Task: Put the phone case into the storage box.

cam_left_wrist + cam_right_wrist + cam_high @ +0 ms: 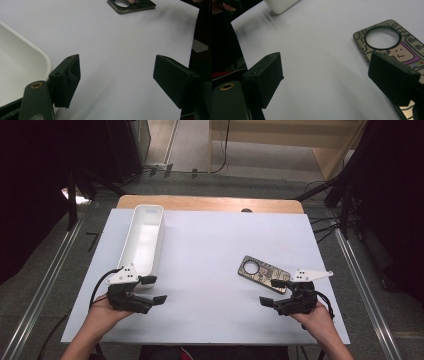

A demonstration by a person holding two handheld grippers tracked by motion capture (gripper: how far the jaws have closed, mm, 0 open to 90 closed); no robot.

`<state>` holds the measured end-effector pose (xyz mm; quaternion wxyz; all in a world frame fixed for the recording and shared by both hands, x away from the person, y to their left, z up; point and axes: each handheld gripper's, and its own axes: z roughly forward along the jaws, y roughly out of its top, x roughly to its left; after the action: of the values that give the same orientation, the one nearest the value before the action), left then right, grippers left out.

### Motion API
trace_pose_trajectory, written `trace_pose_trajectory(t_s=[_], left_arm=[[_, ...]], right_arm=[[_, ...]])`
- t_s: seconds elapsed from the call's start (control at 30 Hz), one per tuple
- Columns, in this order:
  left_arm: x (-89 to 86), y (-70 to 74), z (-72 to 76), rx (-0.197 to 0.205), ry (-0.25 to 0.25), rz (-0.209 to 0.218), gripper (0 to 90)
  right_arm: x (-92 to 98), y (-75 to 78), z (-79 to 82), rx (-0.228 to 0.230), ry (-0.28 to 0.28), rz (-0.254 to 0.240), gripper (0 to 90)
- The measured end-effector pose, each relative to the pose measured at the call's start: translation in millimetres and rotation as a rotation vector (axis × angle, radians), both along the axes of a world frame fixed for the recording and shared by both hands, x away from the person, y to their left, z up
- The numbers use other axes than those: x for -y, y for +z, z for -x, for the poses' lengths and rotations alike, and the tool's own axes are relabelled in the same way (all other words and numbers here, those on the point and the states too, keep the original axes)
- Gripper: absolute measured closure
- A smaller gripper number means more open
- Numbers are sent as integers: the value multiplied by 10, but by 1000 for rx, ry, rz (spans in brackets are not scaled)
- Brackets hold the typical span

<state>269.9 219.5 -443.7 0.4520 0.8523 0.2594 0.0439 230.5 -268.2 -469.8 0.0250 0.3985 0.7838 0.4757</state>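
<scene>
I see the white desk (210,265) with a long white tray (143,240) at its left; my left claw (152,290) hangs open just beside the tray's near end, my right claw (275,292) open, touching the patterned phone case (263,272)

The phone case (387,50) is partly hidden behind the right gripper's (325,80) jaw and cut off below.
</scene>
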Motion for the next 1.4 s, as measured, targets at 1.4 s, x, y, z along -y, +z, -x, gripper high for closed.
trace_pose_trajectory(t_s=[1.4], left_arm=[[3,-12,-12,-14,-4,3,220]], right_arm=[[-33,-31,-4,-22,41,30,14]])
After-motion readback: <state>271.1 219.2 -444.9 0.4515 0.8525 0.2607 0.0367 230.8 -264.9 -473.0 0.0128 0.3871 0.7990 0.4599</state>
